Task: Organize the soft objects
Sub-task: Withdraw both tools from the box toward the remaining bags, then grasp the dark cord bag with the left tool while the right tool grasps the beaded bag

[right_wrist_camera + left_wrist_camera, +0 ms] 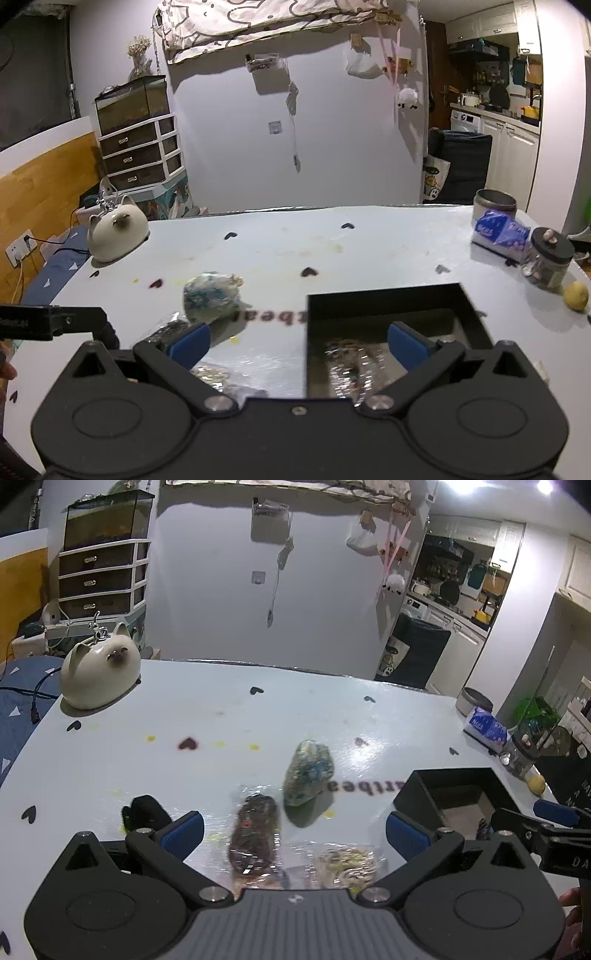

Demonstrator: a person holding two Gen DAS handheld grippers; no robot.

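On the pale table a blue-and-white soft bundle in clear wrap (308, 773) stands upright; it also shows in the right wrist view (210, 296). In front of it lie a dark wrapped bundle (254, 834), a yellow-green wrapped bundle (345, 862) and a black soft object (147, 812). My left gripper (294, 834) is open and empty above the dark and yellow-green bundles. A black open box (391, 325) holds a shiny wrapped item (354, 363); the box also shows in the left wrist view (448, 794). My right gripper (298, 345) is open and empty over the box's left edge.
A cat-shaped ceramic pot (99, 672) stands at the far left. At the right edge are a tissue pack (500, 230), a metal tin (495, 203), a glass jar (548, 258) and a lemon (575, 295). Drawers and a tank (105, 554) stand behind.
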